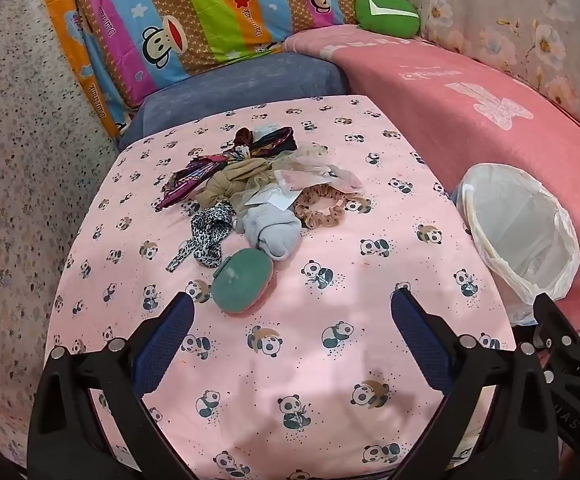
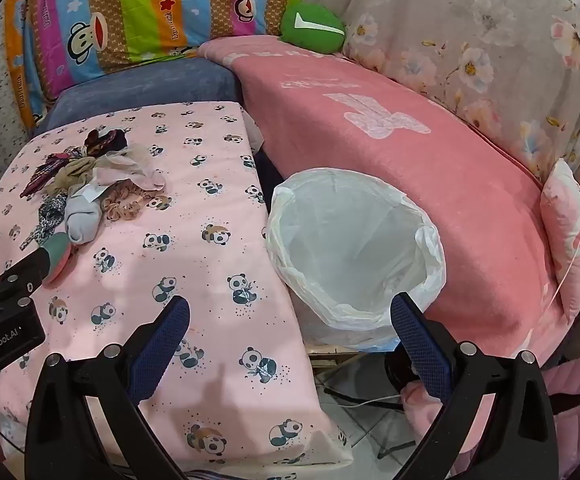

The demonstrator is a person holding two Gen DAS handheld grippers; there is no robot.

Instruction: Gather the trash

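Observation:
A heap of small items [image 1: 258,184] lies on the pink panda-print table cover [image 1: 290,360]: dark patterned cloth, a tan fabric piece, a grey sock [image 1: 274,236], a leopard-print strip [image 1: 206,240], an orange scrunchie [image 1: 322,208] and a torn clear wrapper [image 1: 302,176]. A green oval case [image 1: 242,280] lies nearest. My left gripper [image 1: 294,316] hovers open just short of that case, nothing between its fingers. The white-lined bin [image 2: 350,248] stands right of the table. My right gripper [image 2: 290,320] is open over the gap between table edge and bin. The heap [image 2: 94,188] shows at the left in the right wrist view.
A pink blanket [image 2: 410,152] covers the sofa behind the bin, with a green cushion [image 2: 314,28], a striped cartoon pillow [image 1: 194,20] and a blue cushion [image 1: 242,84]. Floral fabric [image 2: 490,40] drapes the sofa back. Tiled floor and a cable [image 2: 370,400] show below the bin.

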